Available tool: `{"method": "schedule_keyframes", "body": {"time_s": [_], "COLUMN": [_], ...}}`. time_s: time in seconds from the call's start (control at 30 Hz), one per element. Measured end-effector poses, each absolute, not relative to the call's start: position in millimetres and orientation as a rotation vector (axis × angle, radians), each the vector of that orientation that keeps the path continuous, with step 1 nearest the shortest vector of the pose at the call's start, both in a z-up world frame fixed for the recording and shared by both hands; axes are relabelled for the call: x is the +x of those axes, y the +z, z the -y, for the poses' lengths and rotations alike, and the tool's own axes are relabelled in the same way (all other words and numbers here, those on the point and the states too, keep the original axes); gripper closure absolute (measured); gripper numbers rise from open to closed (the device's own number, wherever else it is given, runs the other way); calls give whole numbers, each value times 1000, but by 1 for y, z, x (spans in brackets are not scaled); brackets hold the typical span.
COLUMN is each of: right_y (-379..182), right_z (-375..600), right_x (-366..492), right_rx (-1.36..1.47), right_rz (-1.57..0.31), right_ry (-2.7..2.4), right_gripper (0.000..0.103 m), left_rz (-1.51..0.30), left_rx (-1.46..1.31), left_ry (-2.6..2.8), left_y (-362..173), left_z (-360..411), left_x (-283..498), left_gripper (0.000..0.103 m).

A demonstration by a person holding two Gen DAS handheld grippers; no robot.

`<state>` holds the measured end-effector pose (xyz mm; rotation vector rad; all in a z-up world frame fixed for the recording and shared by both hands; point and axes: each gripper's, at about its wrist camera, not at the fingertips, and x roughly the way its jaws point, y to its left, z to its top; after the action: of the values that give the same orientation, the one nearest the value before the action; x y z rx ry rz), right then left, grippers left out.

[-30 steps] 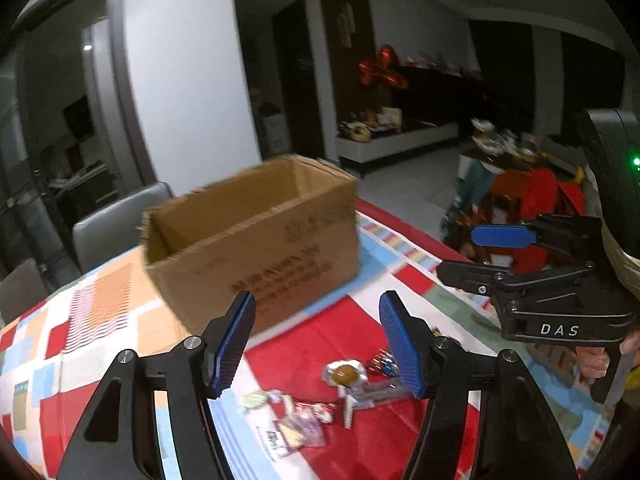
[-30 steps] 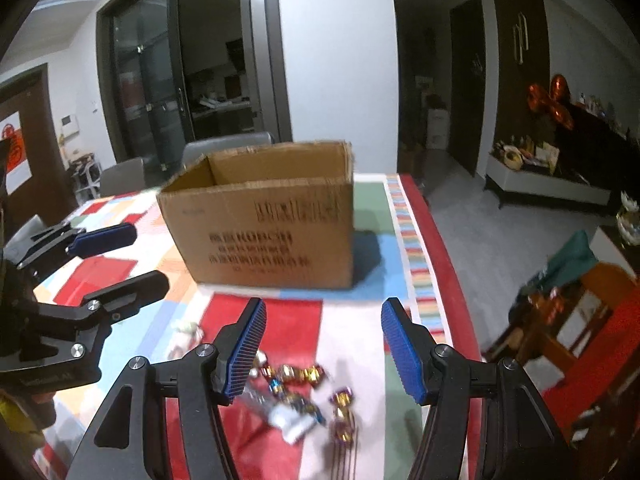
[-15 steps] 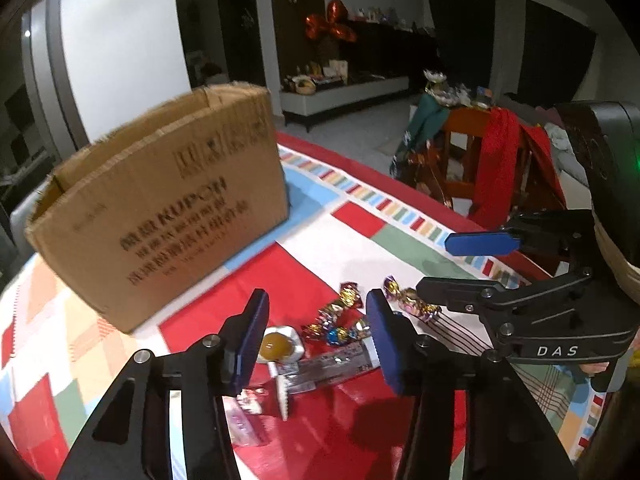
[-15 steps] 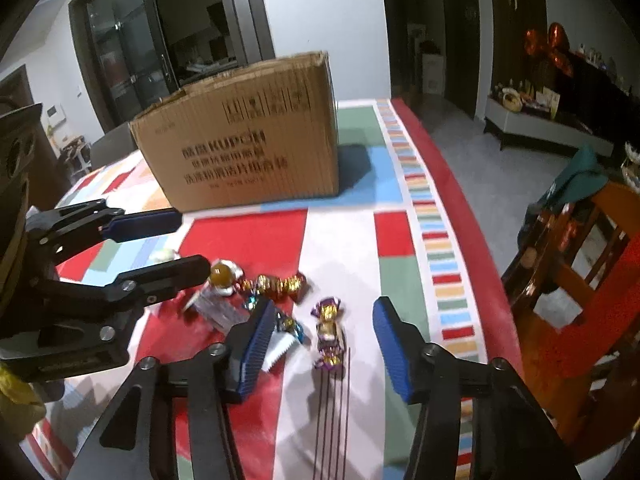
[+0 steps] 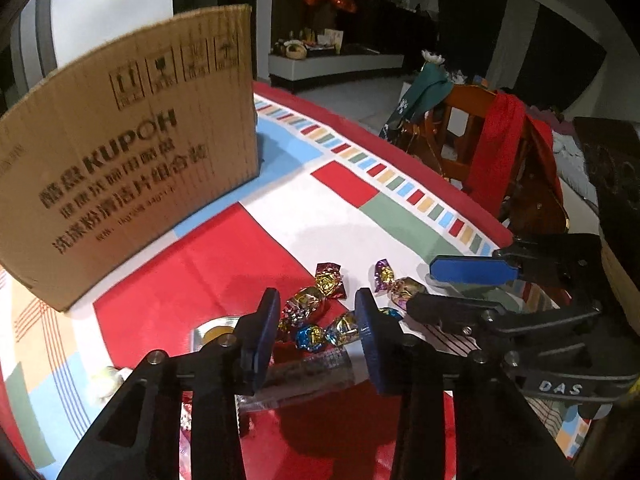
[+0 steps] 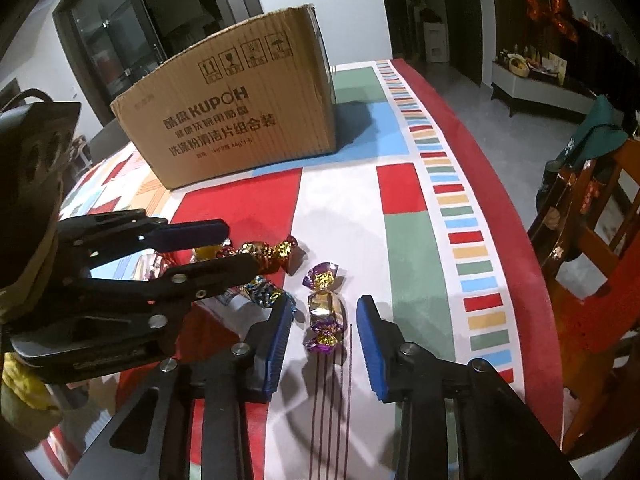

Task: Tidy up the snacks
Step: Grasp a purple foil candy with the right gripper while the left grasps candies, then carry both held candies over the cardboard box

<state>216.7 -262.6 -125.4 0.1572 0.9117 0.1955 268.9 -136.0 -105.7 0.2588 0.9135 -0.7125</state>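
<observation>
Several foil-wrapped candies lie on the patterned tablecloth in front of a cardboard box (image 5: 120, 152) (image 6: 240, 108). My left gripper (image 5: 316, 336) is open, low over a blue foil candy (image 5: 309, 337) and a clear wrapped bar (image 5: 308, 376); a red-gold candy (image 5: 316, 292) lies just beyond. My right gripper (image 6: 324, 332) is open, its fingers on either side of a purple-gold candy (image 6: 323, 307), not touching it. Each gripper shows in the other's view: the right (image 5: 468, 284), the left (image 6: 208, 248).
A round gold snack in a clear pack (image 5: 214, 330) lies left of the left gripper. A wooden chair with red cloth (image 5: 492, 148) (image 6: 592, 240) stands by the table's right edge (image 6: 532, 280). The box stands at the back.
Both grippers have come down and forward toward the candy pile. The jaws have narrowed somewhat. The right gripper now straddles the purple-gold candy; the left is over the blue candy and the bar.
</observation>
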Motion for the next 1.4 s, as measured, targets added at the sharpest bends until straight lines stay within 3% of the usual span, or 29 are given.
{"method": "schedule_keyframes", "body": {"time_s": [0.57, 0.6, 0.83, 1.4], "right_y": [-138, -138, -135, -68], "right_z": [265, 264, 264, 256], "right_x": [229, 229, 228, 219], "right_rx": [185, 186, 195, 163], "right_rz": [-942, -943, -923, -741], "right_ry": [202, 208, 203, 226], "right_gripper": [81, 83, 83, 83], "left_rz": [-970, -972, -949, -786], "left_rx": [197, 195, 221, 63], "left_ry": [-696, -696, -673, -586], "left_y": [-119, -119, -119, -49], "left_z": [141, 141, 142, 111], "left_x": [287, 287, 283, 266], "left_gripper": [70, 75, 77, 77]}}
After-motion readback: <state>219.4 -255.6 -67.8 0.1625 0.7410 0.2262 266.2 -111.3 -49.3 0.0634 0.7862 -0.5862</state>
